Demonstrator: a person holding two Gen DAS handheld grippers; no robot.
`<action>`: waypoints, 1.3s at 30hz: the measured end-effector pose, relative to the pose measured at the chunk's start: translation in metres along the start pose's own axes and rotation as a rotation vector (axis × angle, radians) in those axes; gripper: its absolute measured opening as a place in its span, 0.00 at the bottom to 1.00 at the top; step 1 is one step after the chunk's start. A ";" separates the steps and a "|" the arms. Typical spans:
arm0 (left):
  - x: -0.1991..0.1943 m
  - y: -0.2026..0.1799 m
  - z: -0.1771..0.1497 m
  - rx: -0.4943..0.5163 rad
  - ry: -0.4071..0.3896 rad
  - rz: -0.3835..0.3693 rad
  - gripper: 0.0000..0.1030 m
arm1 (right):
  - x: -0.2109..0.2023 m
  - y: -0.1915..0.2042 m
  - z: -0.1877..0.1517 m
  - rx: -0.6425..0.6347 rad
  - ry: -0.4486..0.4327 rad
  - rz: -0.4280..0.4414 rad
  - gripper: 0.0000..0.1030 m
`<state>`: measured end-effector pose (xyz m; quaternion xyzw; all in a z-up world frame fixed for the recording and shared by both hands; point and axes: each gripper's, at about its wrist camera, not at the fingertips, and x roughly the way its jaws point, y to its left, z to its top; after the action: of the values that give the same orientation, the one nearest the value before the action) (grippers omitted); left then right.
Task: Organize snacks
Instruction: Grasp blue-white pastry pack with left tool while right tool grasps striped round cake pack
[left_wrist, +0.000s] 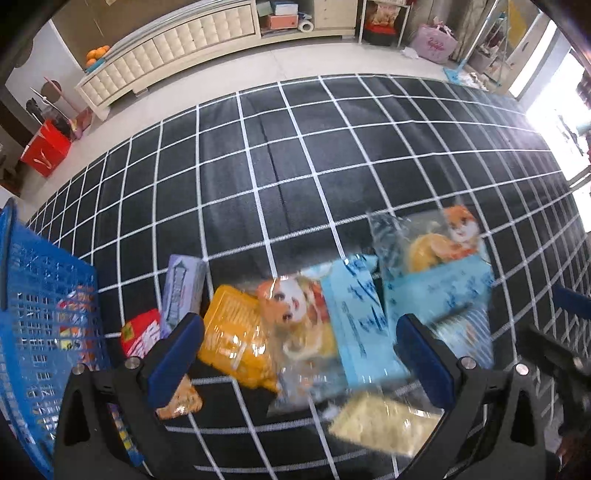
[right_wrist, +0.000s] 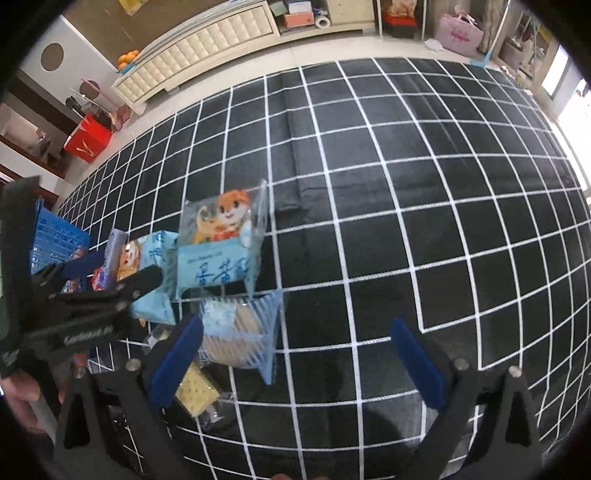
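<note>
Snack packs lie heaped on a black, white-gridded cloth (left_wrist: 295, 166). My left gripper (left_wrist: 301, 354) hangs open over the heap, above a yellow bag (left_wrist: 236, 343), a clear bag with a cartoon face (left_wrist: 295, 314) and a light-blue packet (left_wrist: 354, 314). A cracker pack (left_wrist: 384, 421) lies nearer the camera. My right gripper (right_wrist: 297, 363) stands open over mostly bare cloth. Its left pad is beside a blue-striped biscuit packet (right_wrist: 240, 332) and the cracker pack (right_wrist: 195, 387). A light-blue packet with a cat picture (right_wrist: 221, 251) lies further out. The left gripper (right_wrist: 114, 271) shows at the left.
A blue plastic basket (left_wrist: 44, 325) with packs inside stands at the left edge of the cloth, next to a purple box (left_wrist: 183, 291) and a red pack (left_wrist: 142, 336). A hand (right_wrist: 18, 398) shows at the left. A cream cabinet (left_wrist: 166, 55) lines the far wall.
</note>
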<state>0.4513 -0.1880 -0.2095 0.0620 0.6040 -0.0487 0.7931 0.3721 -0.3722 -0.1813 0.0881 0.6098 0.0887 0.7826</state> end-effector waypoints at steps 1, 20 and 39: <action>0.006 -0.001 0.002 -0.001 0.011 -0.008 1.00 | -0.001 -0.001 -0.001 -0.002 -0.005 0.006 1.00; 0.014 0.000 -0.011 -0.053 0.036 -0.113 0.65 | -0.014 0.003 -0.012 0.023 -0.063 -0.005 1.00; -0.060 0.032 -0.080 -0.061 -0.174 -0.074 0.61 | 0.009 0.064 -0.011 -0.081 -0.010 0.017 0.99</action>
<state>0.3640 -0.1432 -0.1709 0.0109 0.5357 -0.0646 0.8419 0.3615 -0.3078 -0.1766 0.0619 0.6010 0.1193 0.7879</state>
